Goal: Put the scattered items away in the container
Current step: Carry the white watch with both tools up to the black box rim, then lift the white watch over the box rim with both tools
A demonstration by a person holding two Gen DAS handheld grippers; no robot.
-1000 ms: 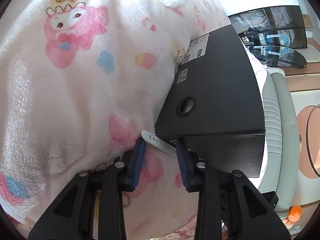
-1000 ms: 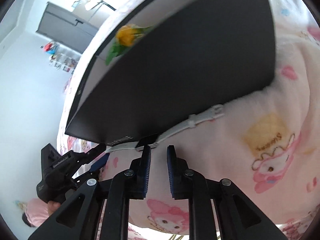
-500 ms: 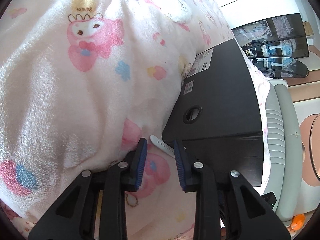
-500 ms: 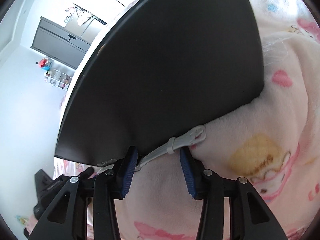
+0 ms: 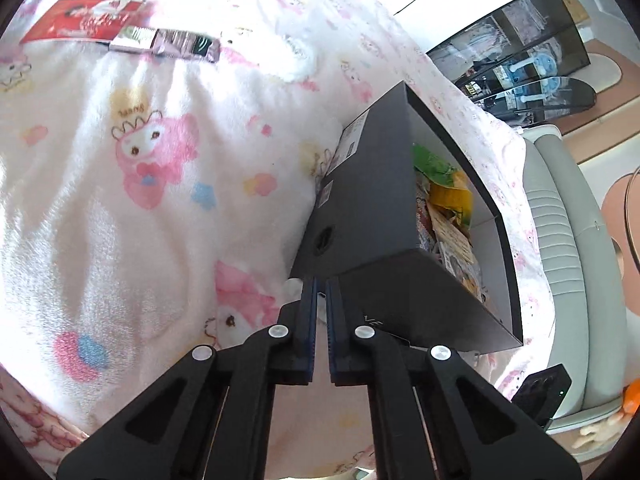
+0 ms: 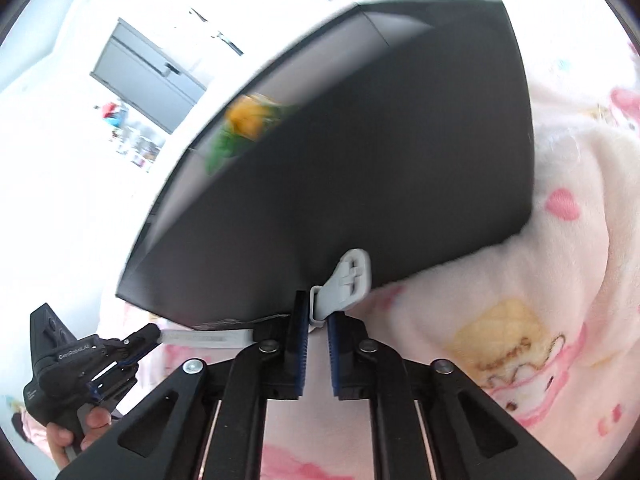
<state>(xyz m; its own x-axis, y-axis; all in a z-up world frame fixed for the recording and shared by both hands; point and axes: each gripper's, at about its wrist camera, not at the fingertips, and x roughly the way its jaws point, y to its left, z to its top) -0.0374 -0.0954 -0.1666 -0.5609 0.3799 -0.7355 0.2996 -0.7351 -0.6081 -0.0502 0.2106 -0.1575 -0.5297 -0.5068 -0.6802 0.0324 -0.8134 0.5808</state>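
The white watch strap (image 6: 344, 280) lies along the foot of the black box (image 6: 360, 152), on the pink cartoon-print blanket (image 6: 560, 280). Its long axis runs parallel to the box's near wall. The buckle end points up and to the right in the right wrist view; the plain tail points left.

The right gripper (image 6: 317, 312) is closing, pads clamped on the strap just behind the buckle. The left gripper (image 5: 320, 292) is clenched on the tail end beside the box corner. Inside the box (image 5: 372, 208) lie snack packets (image 5: 444, 200). A red wrapper (image 5: 84, 20) lies on the blanket, well apart.
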